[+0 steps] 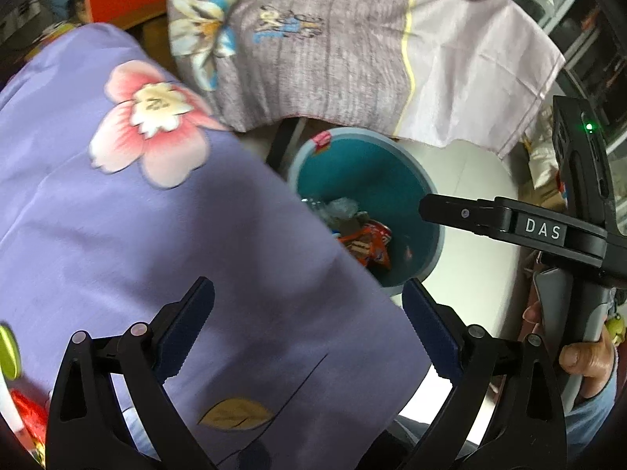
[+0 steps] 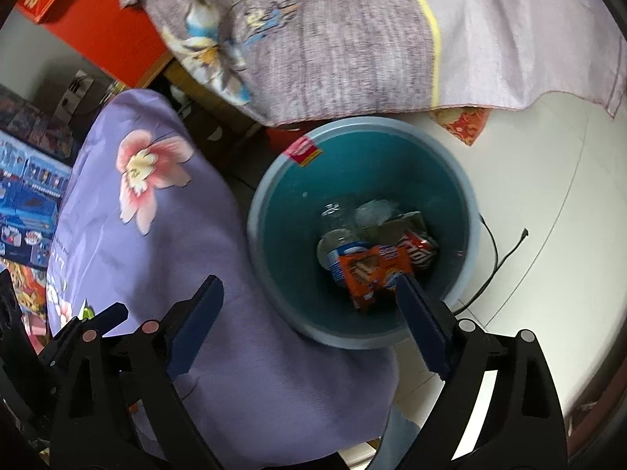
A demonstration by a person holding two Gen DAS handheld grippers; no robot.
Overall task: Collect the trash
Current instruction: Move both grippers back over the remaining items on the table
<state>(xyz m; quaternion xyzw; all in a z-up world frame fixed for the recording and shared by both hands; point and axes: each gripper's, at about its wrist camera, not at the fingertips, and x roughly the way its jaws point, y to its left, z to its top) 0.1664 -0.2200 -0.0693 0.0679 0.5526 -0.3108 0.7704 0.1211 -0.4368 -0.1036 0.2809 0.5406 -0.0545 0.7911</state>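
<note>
A teal trash bin (image 2: 274, 211) with a pale blue rim stands on the white floor. Inside lie an orange snack wrapper (image 2: 372, 274), a clear plastic bottle (image 2: 337, 235), a red can (image 2: 421, 248) and crumpled clear plastic (image 2: 374, 211). My right gripper (image 2: 309, 313) hovers over the bin's near rim, open, nothing between its blue pads. In the left wrist view the bin (image 1: 431, 231) shows partly behind a purple flowered cloth (image 1: 156, 235). My left gripper (image 1: 309, 325) is open and empty above that cloth. The right gripper's finger (image 1: 462, 213) reaches in from the right, held by a hand (image 1: 580, 356).
The purple flowered cloth (image 2: 164, 243) covers a bulky shape left of the bin. A grey-lilac bedsheet (image 2: 352, 39) hangs behind the bin. A black cable (image 2: 497, 258) lies on the floor at the right. Red packaging (image 1: 27, 415) and a green item (image 1: 9, 352) sit at lower left.
</note>
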